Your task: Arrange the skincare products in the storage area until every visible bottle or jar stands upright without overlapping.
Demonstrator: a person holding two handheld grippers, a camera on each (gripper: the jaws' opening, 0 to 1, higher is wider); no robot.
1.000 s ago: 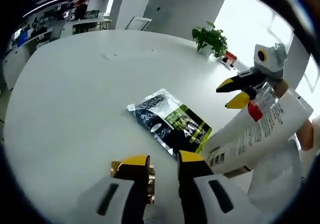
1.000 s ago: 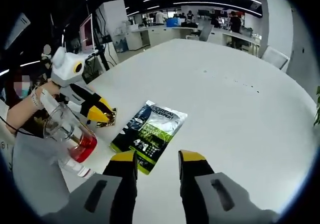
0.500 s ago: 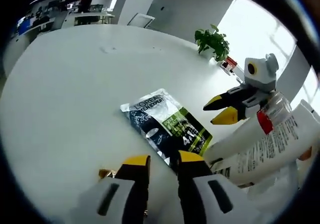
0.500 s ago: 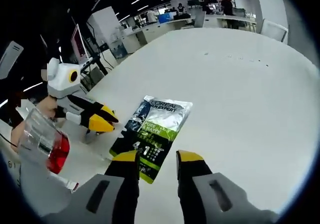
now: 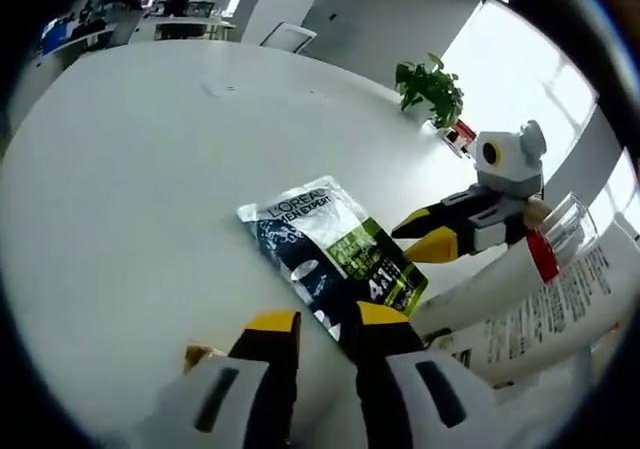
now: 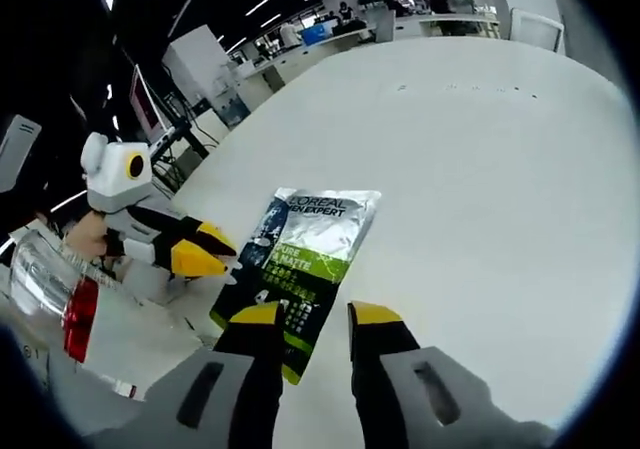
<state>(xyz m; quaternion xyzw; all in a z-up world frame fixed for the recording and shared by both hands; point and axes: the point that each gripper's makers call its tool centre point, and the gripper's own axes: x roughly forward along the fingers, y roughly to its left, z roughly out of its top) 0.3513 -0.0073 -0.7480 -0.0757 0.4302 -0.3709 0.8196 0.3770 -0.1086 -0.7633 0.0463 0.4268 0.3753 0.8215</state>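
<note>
table (image 5: 120, 169): large, white, round; bears everything below
tube (image 5: 530, 299): big white tube with red-banded clear cap, lying tilted at the near edge, not upright; in the right gripper view it lies at lower left (image 6: 90, 324)
sachet (image 5: 335, 254): flat foil pack, lying face up mid-table, just ahead of both tools
gold item (image 5: 200, 354): small, by the left tool's jaw; too hidden to name
left gripper (image 5: 322, 321): jaws narrow, holding nothing
right gripper (image 6: 313, 314): jaws narrow, empty, tips over the sachet's near end
step: judged early; nothing stands yet
next: likely widen one tool, close on the tube's body, tip it onto its base clear of the sachet
</note>
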